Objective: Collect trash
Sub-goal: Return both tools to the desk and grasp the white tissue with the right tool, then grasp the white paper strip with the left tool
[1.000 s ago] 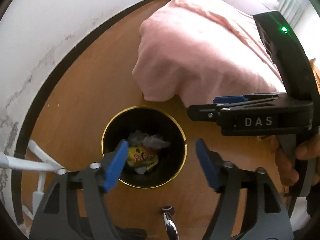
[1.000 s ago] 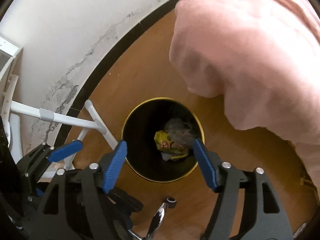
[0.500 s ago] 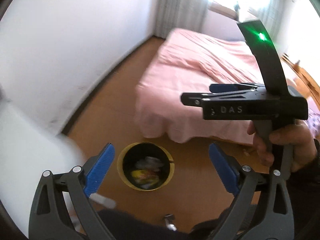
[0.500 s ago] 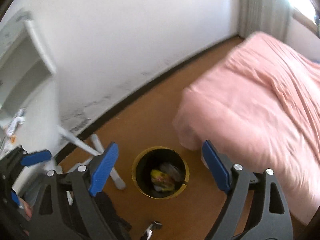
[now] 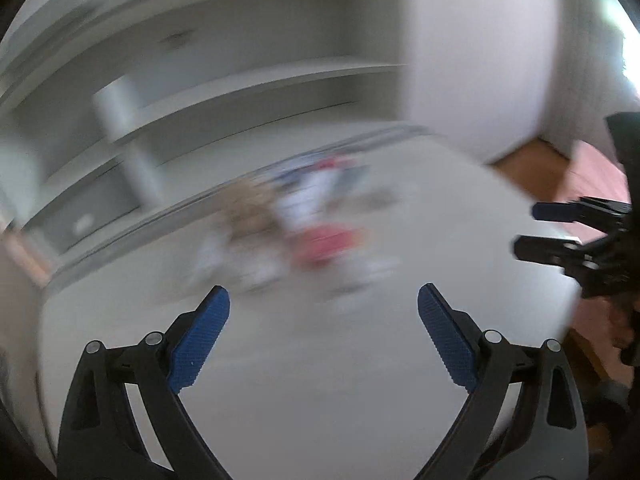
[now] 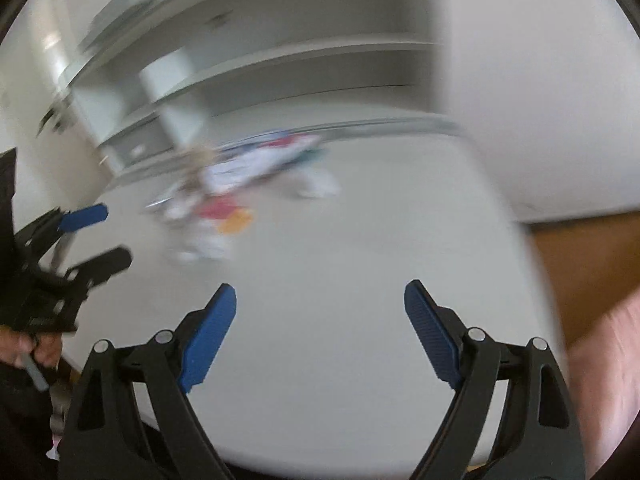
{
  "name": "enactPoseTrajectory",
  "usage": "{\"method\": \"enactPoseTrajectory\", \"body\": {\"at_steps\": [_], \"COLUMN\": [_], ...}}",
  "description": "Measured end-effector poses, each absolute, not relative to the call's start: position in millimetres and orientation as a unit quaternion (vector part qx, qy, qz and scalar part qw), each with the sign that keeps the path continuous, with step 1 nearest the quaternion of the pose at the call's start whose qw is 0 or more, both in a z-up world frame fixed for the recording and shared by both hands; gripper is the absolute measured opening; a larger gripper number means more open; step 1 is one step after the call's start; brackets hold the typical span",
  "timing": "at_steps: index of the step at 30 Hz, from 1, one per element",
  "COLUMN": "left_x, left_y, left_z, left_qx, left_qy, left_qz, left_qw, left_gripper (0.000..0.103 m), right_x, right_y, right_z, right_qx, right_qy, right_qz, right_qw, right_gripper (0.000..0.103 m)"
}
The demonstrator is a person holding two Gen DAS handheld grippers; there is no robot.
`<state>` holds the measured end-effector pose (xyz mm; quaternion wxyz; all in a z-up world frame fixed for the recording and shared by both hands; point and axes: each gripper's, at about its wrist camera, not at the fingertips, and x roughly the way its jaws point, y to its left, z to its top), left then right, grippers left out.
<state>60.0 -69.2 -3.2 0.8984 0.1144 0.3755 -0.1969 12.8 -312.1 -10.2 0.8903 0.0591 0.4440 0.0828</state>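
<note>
— Where does the trash lie from your claws?

— Ahead, toward the far half of the pale grey tabletop (image 5: 320,380). A blurred heap of scraps, white paper, a tan lump and a red wrapper (image 5: 296,232), sits out beyond both. Frames smear badly; I cannot separate single pieces or give any one a long axis.

— Claw states?

— Left claw (image 5: 323,320): blue pads wide apart, nothing between. Right claw (image 6: 320,316): same, wide apart, empty.

— Which is nearer?

— From the left wrist view the heap sits almost dead ahead, a touch left of centre. From the right wrist view it lies up and to the left, with an orange scrap (image 6: 236,220) at its near edge. So I judge the left claw better lined up; the right would need to swing left.

— What stands behind?

— White open shelving (image 6: 280,64), just beyond the tabletop's far edge.
</note>
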Motion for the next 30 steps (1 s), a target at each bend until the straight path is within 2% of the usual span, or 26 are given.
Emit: {"method": "enactPoseTrajectory", "body": {"at_steps": [5, 8, 15, 18, 26, 30], "left_x": [85, 93, 121, 144, 187, 189], "left_y": [18, 39, 35, 24, 3, 1], "left_z": [-18, -27, -41, -48, -70, -74], "left_qx": [0.077, 0.059, 0.053, 0.062, 0.086, 0.09], "left_qy": [0.402, 0.414, 0.423, 0.429, 0.441, 0.44], "left_qz": [-0.13, -0.123, -0.139, -0.147, -0.166, -0.171], "left_qw": [0.903, 0.9, 0.894, 0.889, 0.878, 0.877], "left_gripper": [0.092, 0.092, 0.092, 0.092, 0.091, 0.072], "right_x": [64, 82, 98, 97, 85, 81], "right_y": [-232, -212, -196, -197, -208, -210], "right_z": [-32, -40, -59, -58, -42, -38], "right_qx": [0.051, 0.053, 0.046, 0.049, 0.051, 0.05], "right_qy": [0.476, 0.486, 0.509, 0.51, 0.5, 0.498], "right_qz": [0.133, 0.127, 0.091, 0.086, 0.092, 0.092], "right_qw": [0.868, 0.863, 0.855, 0.854, 0.86, 0.861], "right_gripper": [0.083, 0.082, 0.065, 0.053, 0.051, 0.051]}}
